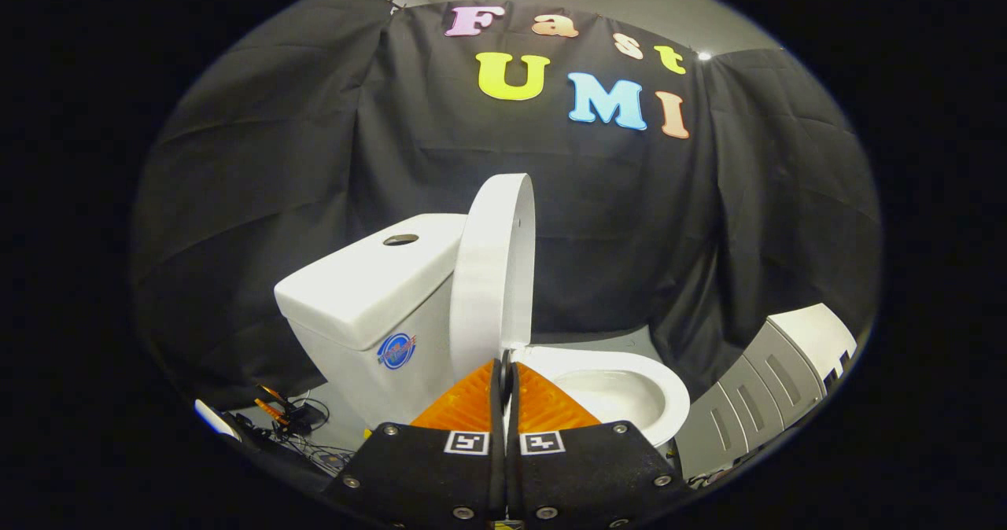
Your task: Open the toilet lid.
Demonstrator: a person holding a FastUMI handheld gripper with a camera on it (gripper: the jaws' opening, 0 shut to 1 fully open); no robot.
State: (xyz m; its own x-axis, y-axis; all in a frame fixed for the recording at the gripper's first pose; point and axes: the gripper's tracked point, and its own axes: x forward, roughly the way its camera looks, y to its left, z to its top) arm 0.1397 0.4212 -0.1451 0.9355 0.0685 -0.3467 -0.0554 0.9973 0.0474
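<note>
Upright lid (494,278), fingers (472,404) together.

The floor (606,340) is pale grey and shows as a strip between the black cloth wall and the toilet (409,318). The toilet stands directly on it, beyond the gripper's fingers. Beside the tank, a tangle of cables (315,447) with a small orange-and-black device (285,412) lies on the floor. On the bowl's other side sits a grey-and-white slatted unit (775,380), close to the cloth; whether it touches the toilet cannot be told.
</note>
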